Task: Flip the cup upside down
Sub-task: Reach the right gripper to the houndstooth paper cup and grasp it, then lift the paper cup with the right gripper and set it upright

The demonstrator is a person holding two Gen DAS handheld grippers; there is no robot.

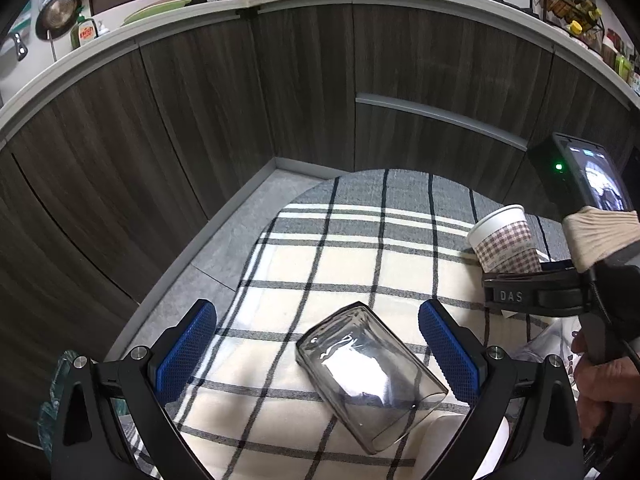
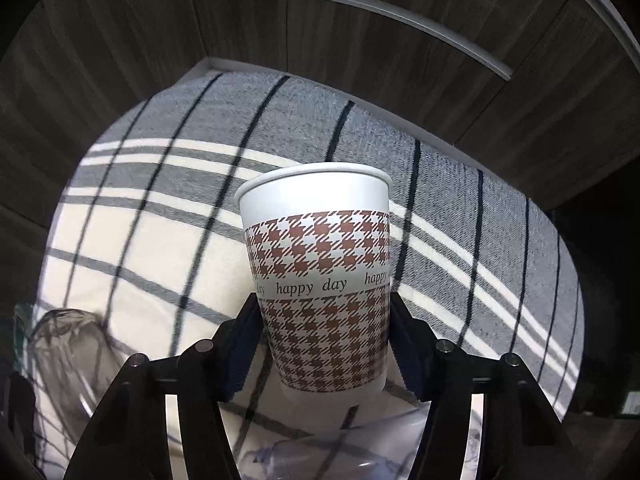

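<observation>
**Two grippers out, one cup gripped and not yet turned**

Two things sit at the centre of this moment: the paper cup (image 2: 320,280) and the right gripper (image 2: 326,340) clamped on its lower half, one pad on each side of the brown houndstooth wall. The cup is upright, mouth up, lifted a little above the plaid cloth (image 2: 140,240) that covers the desk.

The flip has not begun, as far as I can judge. To do it well, the wrist should roll smoothly through a half turn while the pads keep an even squeeze; paper walls dent easily, so firm but not crushing pressure seems wise. Raising the cup well above the cloth before rolling would keep the rim from catching, and setting it down rim-first and level would keep it from tipping.

The left gripper (image 1: 318,354) stands wide apart, holding nothing, its blue pads (image 1: 186,350) either side of a clear glass (image 1: 370,376) lying on its side on the cloth, to the left of the cup. That glass could be knocked if the roll swings leftward.

Readable writing: "happy day" repeats around the cup's white band, and "DAS" shows on the right gripper's body in the left wrist view.
</observation>
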